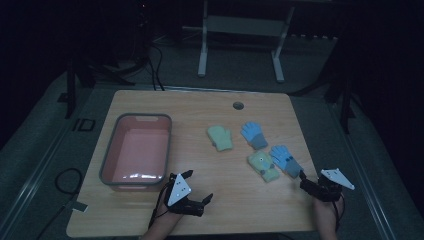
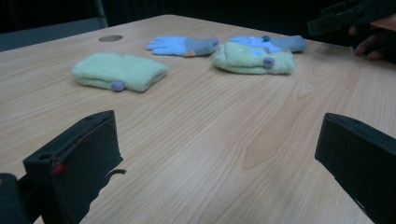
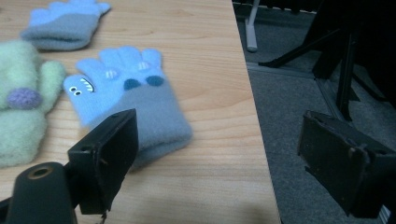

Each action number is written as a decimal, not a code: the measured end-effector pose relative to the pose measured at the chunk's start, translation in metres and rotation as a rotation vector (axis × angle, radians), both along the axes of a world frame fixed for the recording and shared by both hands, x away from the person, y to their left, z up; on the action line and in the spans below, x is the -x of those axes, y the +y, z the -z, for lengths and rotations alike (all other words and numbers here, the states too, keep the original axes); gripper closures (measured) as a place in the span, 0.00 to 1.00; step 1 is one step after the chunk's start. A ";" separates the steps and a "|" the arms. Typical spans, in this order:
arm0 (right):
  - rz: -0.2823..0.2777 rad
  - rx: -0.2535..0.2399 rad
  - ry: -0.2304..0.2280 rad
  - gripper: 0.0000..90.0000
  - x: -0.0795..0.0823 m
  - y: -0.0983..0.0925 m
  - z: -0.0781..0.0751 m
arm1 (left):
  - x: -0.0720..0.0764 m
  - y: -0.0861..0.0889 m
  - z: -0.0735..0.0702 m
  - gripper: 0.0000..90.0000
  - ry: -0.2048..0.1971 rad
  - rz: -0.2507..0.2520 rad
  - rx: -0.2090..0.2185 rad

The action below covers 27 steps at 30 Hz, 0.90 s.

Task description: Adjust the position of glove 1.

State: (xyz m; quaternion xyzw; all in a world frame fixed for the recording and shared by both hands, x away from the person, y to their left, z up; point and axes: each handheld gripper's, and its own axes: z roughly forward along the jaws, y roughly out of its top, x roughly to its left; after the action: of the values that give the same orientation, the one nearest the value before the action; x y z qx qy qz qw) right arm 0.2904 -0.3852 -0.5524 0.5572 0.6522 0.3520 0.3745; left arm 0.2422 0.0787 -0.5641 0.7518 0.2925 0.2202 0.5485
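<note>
Four small gloves lie on the right half of the wooden table (image 1: 200, 105): a green mitten (image 1: 220, 137) (image 2: 119, 71), a blue glove (image 1: 254, 134) (image 2: 182, 45), a second green mitten (image 1: 263, 166) (image 2: 254, 58) (image 3: 21, 107) and a blue monster-face glove (image 1: 286, 160) (image 3: 130, 93). My left gripper (image 1: 199, 186) (image 2: 219, 128) rests low near the front edge, open, with bare wood between its jaws. My right gripper (image 1: 304, 181) (image 3: 219, 127) is open at the front right corner, just short of the monster glove's grey cuff, its right jaw out over the table edge.
A pink bin (image 1: 109, 150) with a grey rim stands at the left of the table, beside my left gripper. A round cable hole (image 1: 238, 105) lies near the far edge. Beyond the table's right edge is grey floor (image 3: 299, 93) with stand legs.
</note>
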 end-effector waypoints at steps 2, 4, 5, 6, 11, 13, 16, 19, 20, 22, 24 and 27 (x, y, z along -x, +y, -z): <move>0.004 -0.001 0.002 0.14 0.000 0.000 0.000 | 0.000 0.000 0.000 0.00 0.001 0.003 0.001; 0.006 0.009 0.008 0.14 0.000 0.001 0.000 | 0.000 0.000 0.000 0.00 0.000 -0.001 0.001; 0.008 0.015 0.009 0.14 0.000 0.001 0.000 | 0.000 0.000 0.000 0.00 -0.001 -0.006 0.001; 0.010 0.018 0.009 0.14 0.000 0.002 0.000 | 0.001 -0.001 0.000 0.00 -0.004 -0.007 -0.003; 0.024 0.012 0.021 0.14 -0.001 0.001 0.000 | 0.001 -0.001 0.000 0.00 -0.009 -0.003 -0.004; 0.024 0.020 0.022 0.14 -0.001 0.001 0.000 | 0.001 -0.001 0.000 0.00 -0.009 -0.004 -0.004; 0.013 0.014 0.023 0.14 -0.002 0.001 0.000 | 0.001 -0.001 0.000 0.00 -0.011 0.000 -0.007; -0.004 0.005 0.037 0.14 -0.004 0.001 -0.002 | 0.001 -0.001 0.000 0.00 -0.008 0.004 -0.003; -0.008 0.003 0.044 0.14 -0.004 0.001 -0.003 | 0.001 -0.001 0.000 0.00 -0.008 0.004 -0.003; -0.017 -0.007 0.053 0.13 -0.004 0.000 -0.005 | 0.001 -0.001 0.000 0.00 -0.009 0.006 -0.005; -0.025 -0.012 0.061 0.13 -0.004 -0.001 -0.015 | 0.001 -0.001 0.000 0.00 -0.009 0.010 -0.005; -0.005 0.003 0.024 0.14 0.000 -0.001 -0.026 | 0.001 -0.001 0.000 0.00 -0.009 0.010 -0.003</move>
State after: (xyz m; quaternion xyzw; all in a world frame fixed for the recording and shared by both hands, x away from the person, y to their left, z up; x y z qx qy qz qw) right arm 0.2906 -0.3863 -0.5267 0.5593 0.6585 0.3453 0.3666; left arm 0.2409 0.0779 -0.5641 0.7531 0.2858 0.2214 0.5496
